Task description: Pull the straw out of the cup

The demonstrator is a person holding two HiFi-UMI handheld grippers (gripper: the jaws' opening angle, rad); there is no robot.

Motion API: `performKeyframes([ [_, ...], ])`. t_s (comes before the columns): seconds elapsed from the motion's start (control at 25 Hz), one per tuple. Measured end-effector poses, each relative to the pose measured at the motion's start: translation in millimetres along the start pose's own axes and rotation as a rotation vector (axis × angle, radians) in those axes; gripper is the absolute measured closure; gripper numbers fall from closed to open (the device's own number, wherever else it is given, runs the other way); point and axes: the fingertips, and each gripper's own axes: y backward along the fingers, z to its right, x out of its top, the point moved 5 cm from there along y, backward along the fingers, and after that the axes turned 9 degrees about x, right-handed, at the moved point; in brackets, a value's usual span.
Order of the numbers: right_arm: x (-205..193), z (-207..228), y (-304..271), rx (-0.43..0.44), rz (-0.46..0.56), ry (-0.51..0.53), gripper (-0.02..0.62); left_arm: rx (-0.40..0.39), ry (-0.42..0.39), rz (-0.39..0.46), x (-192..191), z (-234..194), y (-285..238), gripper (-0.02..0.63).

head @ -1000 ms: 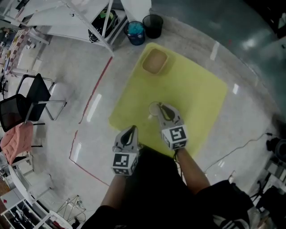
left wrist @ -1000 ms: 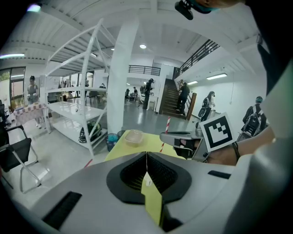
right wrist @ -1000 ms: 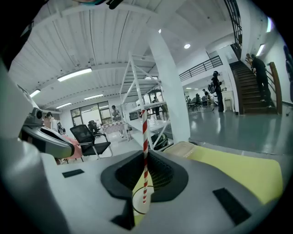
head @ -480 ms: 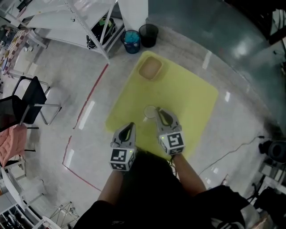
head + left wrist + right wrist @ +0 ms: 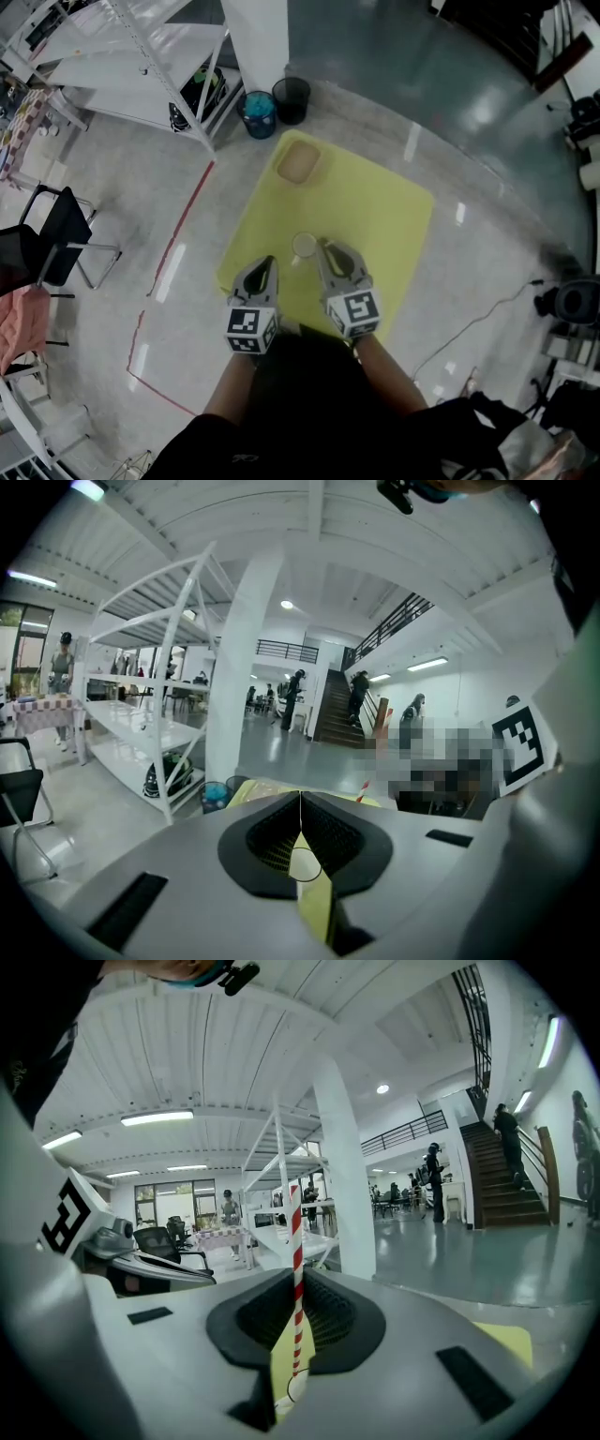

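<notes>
A clear cup point(image 5: 305, 246) stands near the front of the yellow mat point(image 5: 375, 211). My right gripper point(image 5: 324, 247) hangs just right of and above the cup, shut on a red-and-white striped straw point(image 5: 297, 1269). The straw stands upright between the jaws, and its lower end hangs over the cup's rim point(image 5: 298, 1387). My left gripper point(image 5: 266, 262) is to the left of the cup, apart from it, shut with nothing in it. Through the gap under its tips point(image 5: 300, 803) the left gripper view shows the cup point(image 5: 306, 864), with the straw point(image 5: 364, 789) off to the right.
A shallow tan tray point(image 5: 297, 164) sits at the mat's far corner. Beyond it on the floor stand a blue bin point(image 5: 256, 114) and a black bin point(image 5: 292, 99) beside a white column point(image 5: 258, 42) and a white rack point(image 5: 141, 56). A black chair point(image 5: 56, 234) stands at left.
Both grippers have risen, the right one more, carrying the straw up from the cup. The mat and cup look smaller and farther below than a second ago.
</notes>
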Motion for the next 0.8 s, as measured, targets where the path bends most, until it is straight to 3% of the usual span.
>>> performKeyframes([
  [0.36,43,-19,31,-0.035,0.093,0.043,0.558,-0.031,-0.047,0.086,29,2,17,0.561],
  [0.8,55,-33,49,-0.076,0.121,0.061,0.558,-0.05,-0.08,0.156,51,4,35,0.561],
])
